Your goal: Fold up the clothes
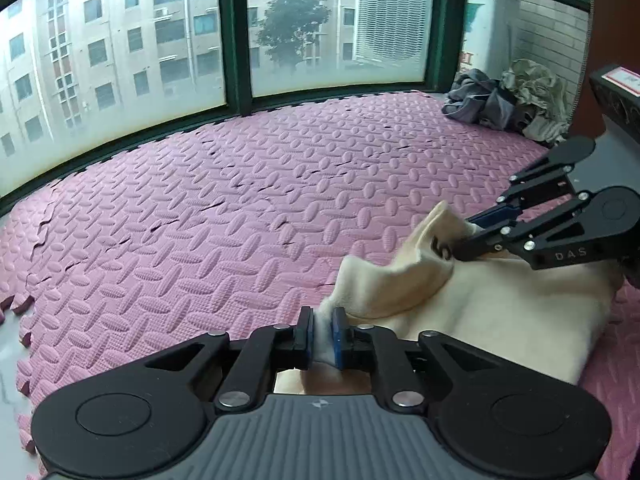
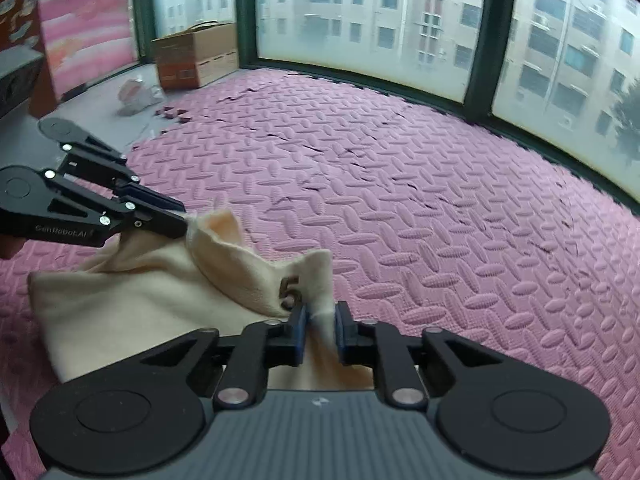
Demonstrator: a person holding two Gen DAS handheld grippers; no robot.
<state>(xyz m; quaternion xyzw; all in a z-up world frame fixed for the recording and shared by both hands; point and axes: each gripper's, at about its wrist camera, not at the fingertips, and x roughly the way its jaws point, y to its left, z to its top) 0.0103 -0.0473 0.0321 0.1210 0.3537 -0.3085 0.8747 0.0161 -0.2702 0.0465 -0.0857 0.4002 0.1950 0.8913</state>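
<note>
Left tongs (image 1: 322,330), marked "GenRobot.AI", and right tongs (image 2: 320,330), marked "DAS", each pinch a cream garment (image 2: 132,300) bearing a "5", over pink foam mat (image 2: 440,220).

Soft fuzzy cream cloth garment (image 1: 480,312), embossed matt pink foam mat (image 1: 200,200), brown cardboard box (image 2: 196,56)
</note>
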